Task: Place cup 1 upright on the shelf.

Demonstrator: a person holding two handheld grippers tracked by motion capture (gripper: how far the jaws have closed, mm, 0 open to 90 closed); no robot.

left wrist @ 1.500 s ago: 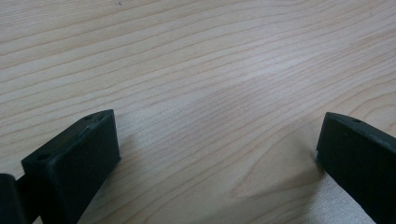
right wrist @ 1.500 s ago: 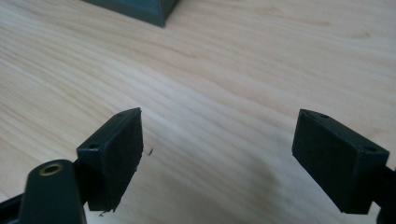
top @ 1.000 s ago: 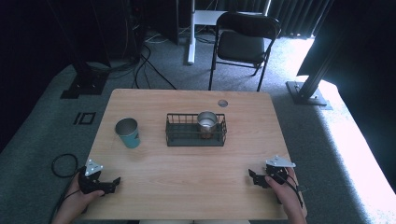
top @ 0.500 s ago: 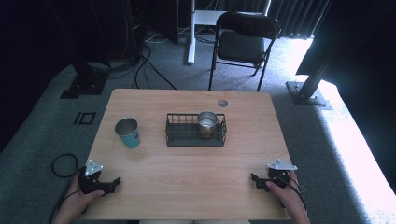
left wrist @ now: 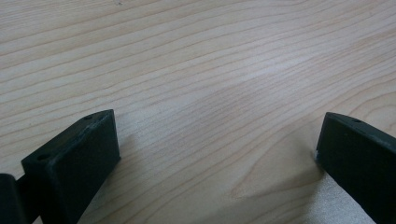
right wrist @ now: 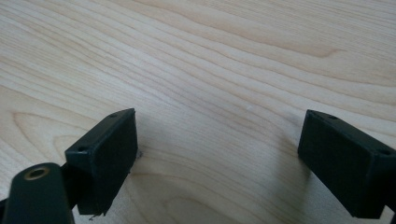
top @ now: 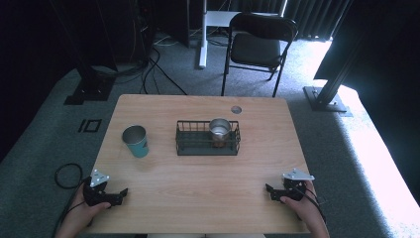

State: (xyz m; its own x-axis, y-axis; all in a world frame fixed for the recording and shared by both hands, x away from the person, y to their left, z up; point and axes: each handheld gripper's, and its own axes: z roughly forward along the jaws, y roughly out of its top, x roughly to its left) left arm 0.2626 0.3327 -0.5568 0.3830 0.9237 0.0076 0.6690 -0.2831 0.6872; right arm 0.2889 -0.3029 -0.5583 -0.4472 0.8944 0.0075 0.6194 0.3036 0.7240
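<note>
Basically wood table [top: 198, 188], grey carpet [top: 44, 144], chair [top: 257, 44] behind; left claw [left wrist: 217, 140] & right claw [right wrist: 217, 144] spread, empty.

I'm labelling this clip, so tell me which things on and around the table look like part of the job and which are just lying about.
Likely part of the job, judging by layout alone:
- teal cup
- wire basket
- metal cup standing in the basket
- left gripper, open
- right gripper, open

Just lying about:
- folding chair
- floor cables
- round grommet in the table
</note>
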